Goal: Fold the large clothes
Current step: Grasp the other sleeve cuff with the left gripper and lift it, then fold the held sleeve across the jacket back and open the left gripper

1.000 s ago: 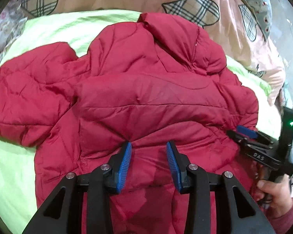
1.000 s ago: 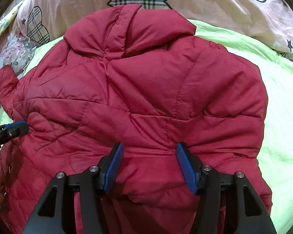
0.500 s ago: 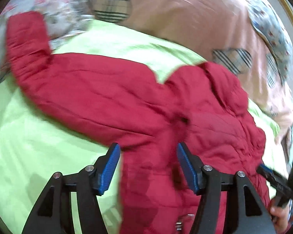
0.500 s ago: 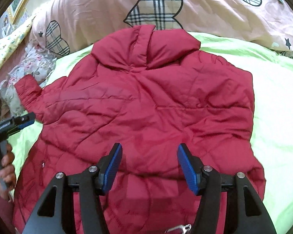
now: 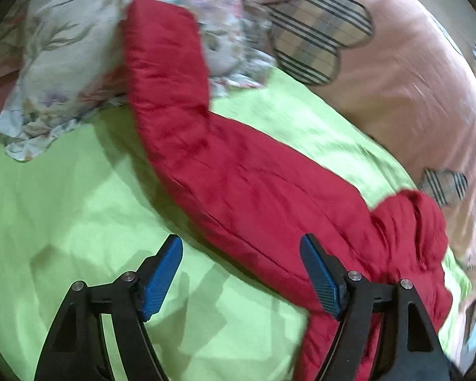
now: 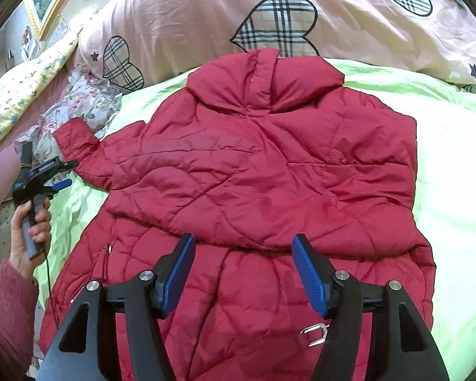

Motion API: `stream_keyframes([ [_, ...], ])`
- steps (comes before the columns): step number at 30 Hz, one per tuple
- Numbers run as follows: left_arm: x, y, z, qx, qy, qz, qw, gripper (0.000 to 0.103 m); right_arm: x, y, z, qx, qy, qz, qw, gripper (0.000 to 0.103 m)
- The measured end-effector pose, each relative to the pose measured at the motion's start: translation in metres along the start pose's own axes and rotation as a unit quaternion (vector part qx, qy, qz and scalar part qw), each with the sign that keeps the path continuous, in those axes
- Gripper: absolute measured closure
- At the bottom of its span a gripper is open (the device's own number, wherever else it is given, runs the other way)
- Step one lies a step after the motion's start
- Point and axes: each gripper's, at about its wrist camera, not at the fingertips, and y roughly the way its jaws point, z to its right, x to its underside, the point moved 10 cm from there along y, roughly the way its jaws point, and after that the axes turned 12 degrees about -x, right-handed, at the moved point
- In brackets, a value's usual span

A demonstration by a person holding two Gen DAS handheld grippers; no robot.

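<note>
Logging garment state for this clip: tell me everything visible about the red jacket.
The red jacket is a quilted, puffy coat with a slightly shiny shell, lying flat and back side up on the green bedspread. Its hood points toward the pink quilt. One sleeve stretches out, its cuff resting on floral fabric. A metal buckle shows near the hem. Both grippers are open, and neither holds it.

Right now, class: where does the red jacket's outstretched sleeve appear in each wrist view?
Left wrist: the sleeve runs from centre up to the floral pillow.
Right wrist: the sleeve lies at left, by the left gripper.
Shared landmark: the floral pillow.
</note>
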Motion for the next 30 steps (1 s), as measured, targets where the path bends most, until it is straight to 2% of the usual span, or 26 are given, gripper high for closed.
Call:
stream_keyframes([
  [3,-0.018,0.008,-0.019,-0.022,-0.033,0.007,0.9992,0.027,0.002,-0.002,-0.002,-0.002,-0.002,-0.002,1.0,0.038],
  [8,-0.056,0.026,-0.029,-0.052,-0.054,0.028,0.9968,0.027,0.003,-0.003,-0.003,0.0,-0.005,-0.003,1.0,0.038],
  [12,-0.075,0.052,-0.033,-0.054,-0.074,0.016,0.9957,0.029,0.003,-0.004,-0.004,-0.003,-0.005,-0.003,1.0,0.038],
  [14,-0.079,0.06,-0.032,-0.04,-0.08,0.015,0.9959,0.048,0.003,-0.005,-0.005,-0.003,-0.008,-0.002,1.0,0.038],
  [15,-0.08,0.063,-0.031,-0.029,-0.081,0.012,0.9962,0.078,0.003,-0.005,-0.005,-0.003,-0.009,-0.002,1.0,0.038],
  [16,-0.078,0.064,-0.028,-0.018,-0.081,0.007,0.9965,0.088,0.003,-0.006,-0.004,-0.003,-0.01,-0.002,1.0,0.038],
  [21,-0.069,0.029,-0.004,0.01,-0.045,0.049,0.9977,0.094,0.004,-0.007,-0.003,-0.004,-0.005,0.003,1.0,0.038],
  [25,-0.053,-0.011,0.024,0.056,-0.02,0.075,0.9954,0.094,0.005,-0.006,-0.004,-0.009,-0.003,0.004,1.0,0.038],
  [30,-0.022,-0.05,0.066,0.111,0.019,0.086,0.9899,0.094,0.007,-0.007,-0.002,-0.017,0.006,0.006,1.0,0.038],
])
